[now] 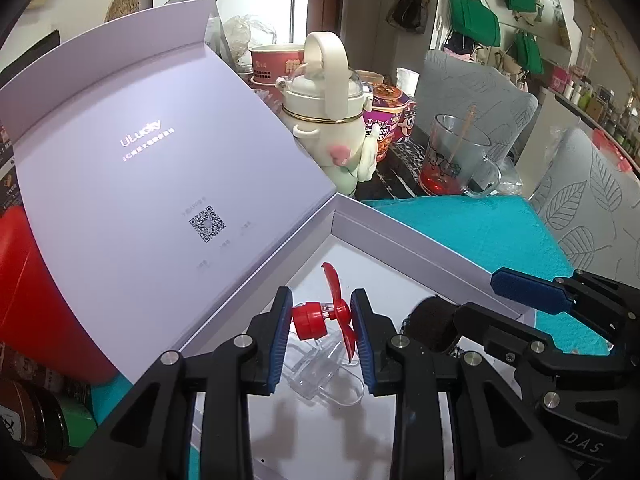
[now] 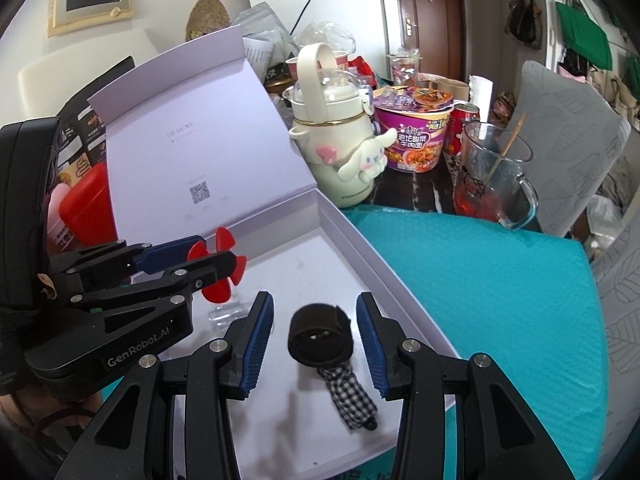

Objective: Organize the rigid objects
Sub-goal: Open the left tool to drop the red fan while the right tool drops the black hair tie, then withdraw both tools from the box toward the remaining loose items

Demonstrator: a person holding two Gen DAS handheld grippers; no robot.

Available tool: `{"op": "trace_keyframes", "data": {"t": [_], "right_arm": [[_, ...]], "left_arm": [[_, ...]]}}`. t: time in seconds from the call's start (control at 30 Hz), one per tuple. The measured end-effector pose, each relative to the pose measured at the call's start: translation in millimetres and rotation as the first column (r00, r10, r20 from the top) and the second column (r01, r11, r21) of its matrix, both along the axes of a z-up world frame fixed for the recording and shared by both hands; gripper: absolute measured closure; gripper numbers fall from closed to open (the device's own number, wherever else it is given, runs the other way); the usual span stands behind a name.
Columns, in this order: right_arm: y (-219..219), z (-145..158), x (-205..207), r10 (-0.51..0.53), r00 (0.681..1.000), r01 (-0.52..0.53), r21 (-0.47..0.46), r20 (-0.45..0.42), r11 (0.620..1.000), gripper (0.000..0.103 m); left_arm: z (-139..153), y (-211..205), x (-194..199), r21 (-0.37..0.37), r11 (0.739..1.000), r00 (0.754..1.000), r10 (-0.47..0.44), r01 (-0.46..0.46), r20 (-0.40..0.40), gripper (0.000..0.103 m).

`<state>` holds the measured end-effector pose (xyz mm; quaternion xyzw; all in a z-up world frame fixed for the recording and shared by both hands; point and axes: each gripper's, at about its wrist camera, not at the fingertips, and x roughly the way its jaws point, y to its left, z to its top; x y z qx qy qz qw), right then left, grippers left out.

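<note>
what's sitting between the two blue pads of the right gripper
In the right wrist view, a dark fabric-wrapped roll with a checkered strap lies between the right gripper pads, untouched, on the white box floor.

Small red plastic fan with clear body [image 1: 332, 312]: red blades, transparent base. Folded black-and-white checked umbrella [image 2: 352, 396]: dark brown strap band. Open white cardboard box [image 1: 400, 256]: pale lilac-white inside. Teal mat [image 2: 500, 300], right. Cream bottle [image 2: 332, 132], far: pink bow.

White box [image 2: 360, 240] on teal mat [image 2: 480, 280]
</note>
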<state>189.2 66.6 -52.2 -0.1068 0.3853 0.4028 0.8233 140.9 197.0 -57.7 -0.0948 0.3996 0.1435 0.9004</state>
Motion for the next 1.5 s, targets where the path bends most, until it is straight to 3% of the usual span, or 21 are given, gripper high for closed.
{"op": "trace_keyframes", "data": {"t": [0.13, 0.27, 0.3, 0.87, 1.3, 1.5], "right_arm": [[-1.9, 2.4, 0.4, -0.008, 1.000, 0.008, 0.001, 0.002, 1.000, 0.057], [-4.9, 5.7, 0.4, -0.016, 1.000, 0.016, 0.006, 0.007, 1.000, 0.056], [-5.7, 6.7, 0.3, -0.017, 1.000, 0.017, 0.008, 0.007, 1.000, 0.056], [-20.9, 39.3, -18.2, -0.027, 0.997, 0.023, 0.061, 0.078, 0.998, 0.056], [-53.1, 72.4, -51.1, -0.072, 0.987, 0.059, 0.088, 0.147, 0.994, 0.056], [-78.0, 87.9, -70.0, -0.107, 0.977, 0.092, 0.090, 0.183, 0.992, 0.056]], "left_arm": [[-1.1, -1.6, 3.3, 0.000, 1.000, 1.000, 0.002, -0.002, -0.026, 0.072], [2.3, -0.9, -0.2, 0.001, 1.000, 1.000, 0.013, -0.013, -0.015, 0.040], [3.8, -0.5, -1.5, -0.001, 1.000, 1.000, 0.016, -0.016, -0.008, 0.038], [51.3, -8.4, -32.3, 0.063, 0.997, 0.997, 0.038, -0.042, 0.072, 0.038], [80.8, -45.4, -57.3, 0.104, 0.995, 0.991, -0.023, 0.009, 0.133, 0.038], [95.1, -67.0, -69.5, 0.086, 0.995, 0.985, -0.065, 0.052, 0.159, 0.038]]}}
